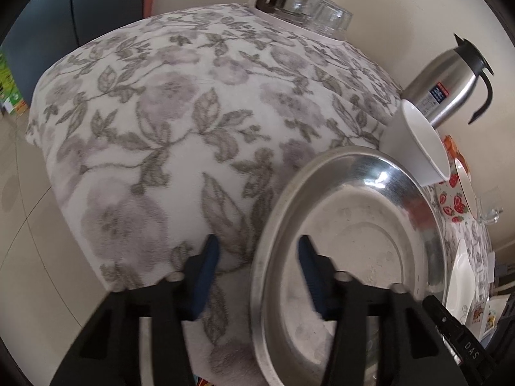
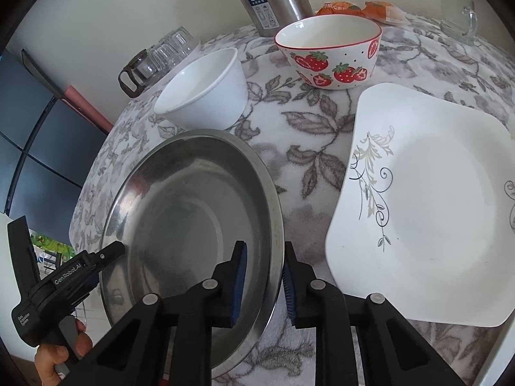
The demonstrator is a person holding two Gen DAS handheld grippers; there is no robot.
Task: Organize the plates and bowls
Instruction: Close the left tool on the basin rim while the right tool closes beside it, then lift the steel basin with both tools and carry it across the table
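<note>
Round stainless-steel plate (image 2: 193, 234) sits on the grey floral tablecloth (image 1: 154, 122), tilted, near edge raised.

Right gripper (image 2: 262, 276): blue-padded fingers (image 2: 239, 283) straddle the steel plate's rim at its 4 o'clock, one pad inside the dish, one outside. Jaws narrow, pads at or very near the rim; firm clamp not confirmed from this view.

Left gripper (image 1: 257, 273): fingers straddle the same plate's rim at its 8 o'clock, one pad over the cloth, one inside the dish. Clear gaps between both pads and the metal, so it's apart, not gripping. In the right wrist view its black body shows at 8 o'clock of the plate, with a person's hand (image 2: 61, 353) on the handle.

Other items, right wrist view:
- plain white bowl (image 2: 206, 93), tipped, at 12 o'clock of the steel plate, just beside its far rim
- strawberry-print ceramic bowl (image 2: 331, 54), upright, at 1 o'clock, well apart
- square white plate with grey vine pattern (image 2: 428, 206), at 3 o'clock, near but apart
- steel thermos jug (image 2: 270, 0) behind the bowls
</note>
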